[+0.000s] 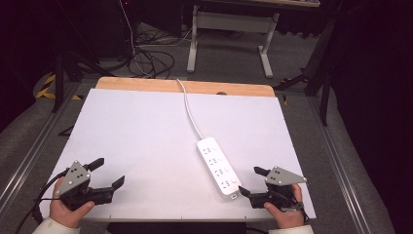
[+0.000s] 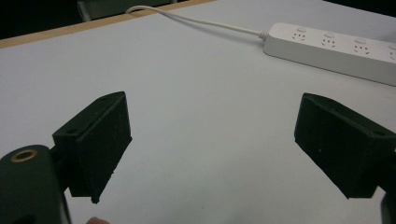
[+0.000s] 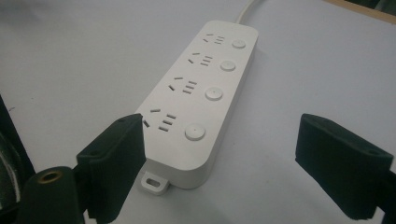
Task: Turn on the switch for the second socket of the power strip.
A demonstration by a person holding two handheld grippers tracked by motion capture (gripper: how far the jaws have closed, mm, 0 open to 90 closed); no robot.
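The left tongs [image 1: 108, 171] are spread wide with nothing between the jaws, which hang just over the bare white desk [image 1: 141, 131] near its front left corner. In the left gripper view the same tongs [image 2: 212, 144] frame blank desk surface. The left hand [image 1: 65, 207] grips them from behind at the desk's front edge, a pale sleeve [image 1: 48, 228] showing at the wrist, and the jaws point forward and to the right, toward the power strip.

The right tongs [image 1: 253, 181] are also wide open and hold nothing. The right hand [image 1: 284, 209] holds them at the front right corner, jaws pointing left. In the right gripper view these tongs [image 3: 217, 161] sit just in front of the power strip [image 3: 198, 100]; one jaw overlaps the strip's near corner in the picture, though whether it touches I cannot tell.

The power strip [image 1: 218, 166] lies flat just left of the right tongs and well apart from the left ones, four sockets each with a round button [image 3: 194, 132]. Its white cord [image 1: 191, 114] runs away from both tongs to the wooden far edge [image 1: 185, 87] of the desk.
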